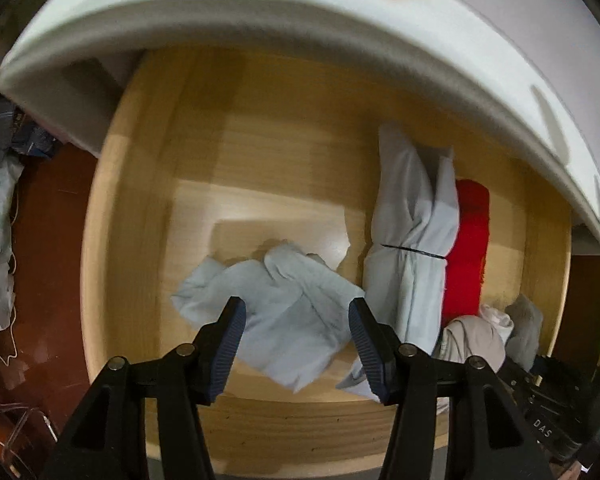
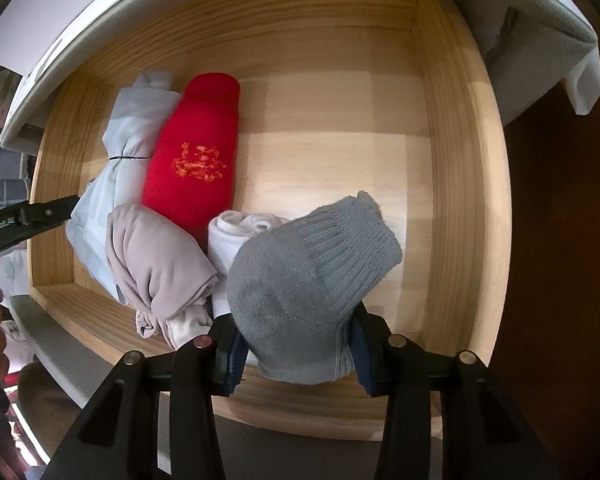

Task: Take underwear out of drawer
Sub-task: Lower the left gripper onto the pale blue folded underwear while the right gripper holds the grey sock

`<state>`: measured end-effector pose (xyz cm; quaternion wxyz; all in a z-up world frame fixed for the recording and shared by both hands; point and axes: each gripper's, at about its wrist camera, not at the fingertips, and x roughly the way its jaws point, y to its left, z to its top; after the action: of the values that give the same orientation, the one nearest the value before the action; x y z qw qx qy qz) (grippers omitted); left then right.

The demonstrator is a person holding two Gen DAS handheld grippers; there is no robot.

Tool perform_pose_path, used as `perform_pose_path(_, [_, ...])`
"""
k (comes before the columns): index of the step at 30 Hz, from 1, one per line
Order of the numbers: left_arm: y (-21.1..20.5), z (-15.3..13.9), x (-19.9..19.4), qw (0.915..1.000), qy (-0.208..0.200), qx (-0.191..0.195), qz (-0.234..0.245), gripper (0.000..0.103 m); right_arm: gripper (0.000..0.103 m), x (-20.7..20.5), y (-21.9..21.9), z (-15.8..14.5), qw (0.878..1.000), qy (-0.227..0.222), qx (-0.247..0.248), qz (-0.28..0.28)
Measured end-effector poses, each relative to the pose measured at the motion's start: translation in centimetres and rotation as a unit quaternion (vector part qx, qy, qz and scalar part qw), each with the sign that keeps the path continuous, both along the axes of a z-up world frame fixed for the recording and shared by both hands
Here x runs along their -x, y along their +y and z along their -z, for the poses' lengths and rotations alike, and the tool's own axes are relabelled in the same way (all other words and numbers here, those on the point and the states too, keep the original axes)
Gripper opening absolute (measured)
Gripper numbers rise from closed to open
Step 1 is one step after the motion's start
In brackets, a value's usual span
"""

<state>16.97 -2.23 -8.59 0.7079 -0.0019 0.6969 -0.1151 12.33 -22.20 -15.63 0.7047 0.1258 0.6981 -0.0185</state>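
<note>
Inside the wooden drawer (image 2: 456,168), the red roll (image 2: 196,152) with orange stitching serves as the landmark. Just beside it lies a pale blue rolled garment (image 2: 128,128) tied with a thin black band; touching its near end is a beige bundle (image 2: 156,264), probably underwear, and next to that a white roll (image 2: 236,236). Well apart from the red roll, on the side beyond the tied roll, a loose pale blue garment (image 1: 276,312) lies crumpled on the drawer floor.

The left tool (image 1: 296,344) hangs over that loose garment with its jaws about half spread and nothing pinched; its pads do not press the cloth. The right tool (image 2: 300,348) is clamped narrowly on a grey sock (image 2: 312,280), which may not be the wanted item.

To do this well, I would bring the left tool down onto a raised fold of the loose garment, close firmly on a thick bunch of cloth, and lift straight up so nothing snags on the drawer's front wall or under the white desk (image 1: 260,4) edge overhanging the back.
</note>
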Motion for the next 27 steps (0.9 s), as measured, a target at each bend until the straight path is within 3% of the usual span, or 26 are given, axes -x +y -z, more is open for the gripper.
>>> perform_pose_path(6, [-1.2,1.6,0.3,0.9985,-0.001,-0.038,0.039,0.077,0.041,0.0,-0.9,-0.6,1.0,0.001,0.005,-0.006])
perform_pose_path(11, [-1.9,2.8,0.8,0.9954,0.009,-0.07,0.064,0.078,0.042,-0.2,-0.9,-0.7,1.0,0.002,0.004,-0.004])
perform_pose_path(16, [-0.9,3.5,0.3,0.9977,0.03,-0.055,0.027,0.079,0.042,-0.2,-1.1,-0.6,1.0,0.002,0.001,-0.001])
perform_pose_path(27, [0.6,4.3,-0.8,0.9976,0.033,-0.054,0.028,0.078,0.043,-0.3,-1.1,-0.3,1.0,0.003,0.003,-0.001])
